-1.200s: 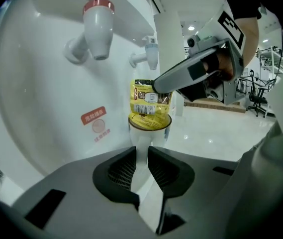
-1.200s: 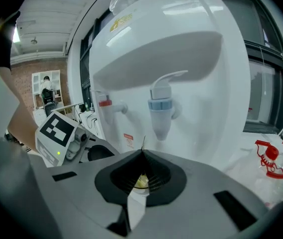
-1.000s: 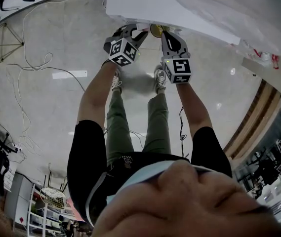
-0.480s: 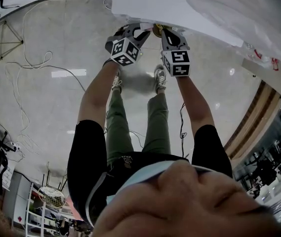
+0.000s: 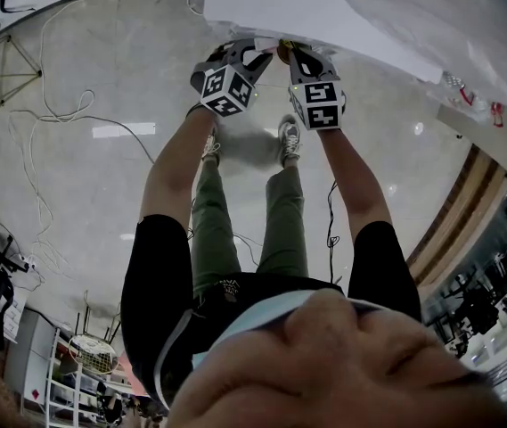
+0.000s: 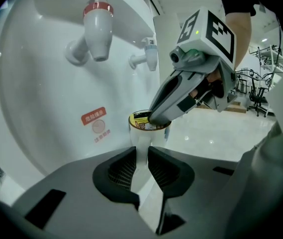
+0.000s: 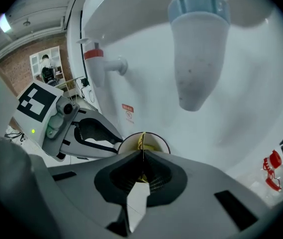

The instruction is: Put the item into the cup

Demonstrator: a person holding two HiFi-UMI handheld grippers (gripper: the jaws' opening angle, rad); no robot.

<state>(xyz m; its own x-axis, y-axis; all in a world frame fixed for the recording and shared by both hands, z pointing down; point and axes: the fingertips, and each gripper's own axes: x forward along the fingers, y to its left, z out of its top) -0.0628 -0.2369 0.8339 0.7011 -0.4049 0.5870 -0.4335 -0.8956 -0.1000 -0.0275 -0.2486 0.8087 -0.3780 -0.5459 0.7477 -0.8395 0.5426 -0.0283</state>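
- Pinching a white paper cup (image 6: 140, 144) by its wall is the left gripper (image 6: 141, 151): pads pressed on it from both sides, cup upright.
- Jaws of the right gripper (image 7: 142, 153) are pressed together on a thin yellow packet (image 7: 141, 142), seen edge-on. Its far end reaches into the cup mouth.
- In the left gripper view, the right gripper's jaw tips sit in the cup mouth and cover most of the opening. The packet's yellow print shows just inside the rim on the left.
- Both grippers crowd the cup, the left one low on the wall, the right one coming in from above at a slant.
- Blue tap (image 7: 198, 49) hangs close overhead, a little right of the cup in the right gripper view. Red tap (image 7: 97, 63) is further left.
- Right behind the cup: white front of the water dispenser (image 6: 32, 83), with a red sticker (image 6: 93, 117) on it.
- In the head view the dispenser overhangs both sets of jaw tips; the cup can't be made out there.
- Below the grippers: the person's legs (image 5: 235, 221) on a glossy pale floor (image 6: 206, 133), with loose cables (image 5: 66, 114) across it.
- Far back: office chairs (image 6: 257, 96) and a shelf cart (image 5: 79, 377).
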